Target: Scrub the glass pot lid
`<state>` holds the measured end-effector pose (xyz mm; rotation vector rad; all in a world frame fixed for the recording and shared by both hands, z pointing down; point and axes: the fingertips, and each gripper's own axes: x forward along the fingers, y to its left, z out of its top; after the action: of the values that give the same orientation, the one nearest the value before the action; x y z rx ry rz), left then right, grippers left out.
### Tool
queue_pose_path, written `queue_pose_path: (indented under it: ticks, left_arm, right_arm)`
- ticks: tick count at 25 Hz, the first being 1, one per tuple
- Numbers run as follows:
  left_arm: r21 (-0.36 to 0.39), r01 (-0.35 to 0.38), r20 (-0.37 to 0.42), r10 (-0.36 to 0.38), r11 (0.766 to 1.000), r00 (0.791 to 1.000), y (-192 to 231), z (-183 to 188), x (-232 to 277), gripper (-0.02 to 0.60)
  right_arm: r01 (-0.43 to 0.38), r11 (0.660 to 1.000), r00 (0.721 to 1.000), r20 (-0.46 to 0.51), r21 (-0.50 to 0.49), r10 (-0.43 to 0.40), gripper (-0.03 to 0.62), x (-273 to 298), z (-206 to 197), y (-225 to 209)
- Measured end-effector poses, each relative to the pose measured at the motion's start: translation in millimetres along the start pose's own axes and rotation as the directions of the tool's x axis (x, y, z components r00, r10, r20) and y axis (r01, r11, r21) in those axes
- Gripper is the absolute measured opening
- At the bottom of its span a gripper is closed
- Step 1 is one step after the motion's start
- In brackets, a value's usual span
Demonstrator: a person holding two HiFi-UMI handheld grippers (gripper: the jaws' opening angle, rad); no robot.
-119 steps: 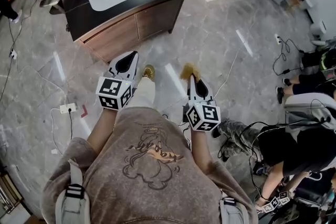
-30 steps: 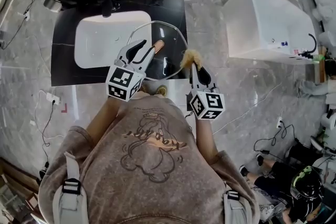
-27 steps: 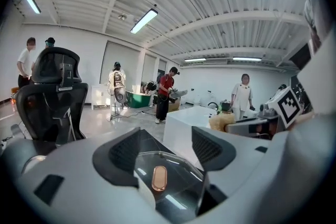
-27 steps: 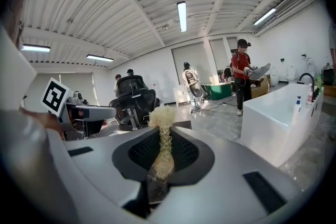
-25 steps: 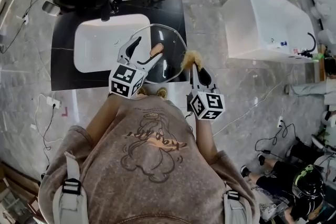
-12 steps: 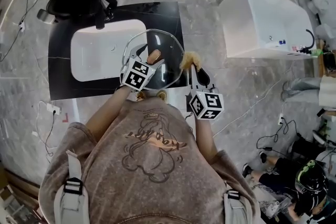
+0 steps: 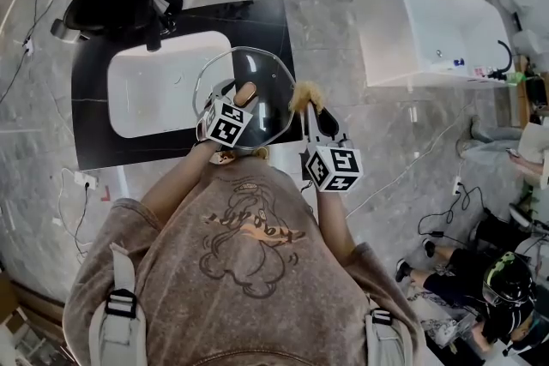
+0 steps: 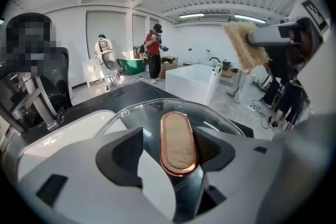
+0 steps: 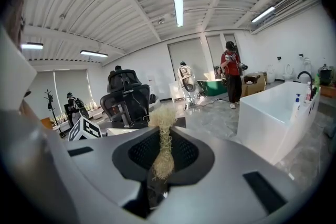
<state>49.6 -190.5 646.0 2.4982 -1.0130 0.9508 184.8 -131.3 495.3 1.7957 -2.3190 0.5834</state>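
- The glass pot lid (image 7: 268,71) lies on the black counter (image 7: 93,137), its left edge over the white sink (image 7: 159,86)
- The left gripper (image 7: 233,103) has its jaws closing around the lid's oval handle (image 8: 178,143), a gap still showing
- The right gripper (image 9: 164,168), right of the lid, has its jaws clamped on a straw-coloured scrubber (image 9: 164,147)
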Motion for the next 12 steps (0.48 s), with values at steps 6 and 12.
queue_pose_path:
  ticks: [6, 12]
  left_arm:
    - [0.002, 0.009, -0.006, -0.009, 1.000, 1.000, -5, 2, 5, 0.268]
    - [0.009, 0.020, -0.021, -0.020, 1.000, 1.000, -11, 2, 5, 0.203]
  right_arm:
    - [0.000, 1.000, 1.000, -0.012, 0.001, 0.000, 0.052, 1, -3, -3]
    - [-0.001, 1.000, 1.000, -0.020, 0.006, 0.001, 0.052, 2, -7, 0]
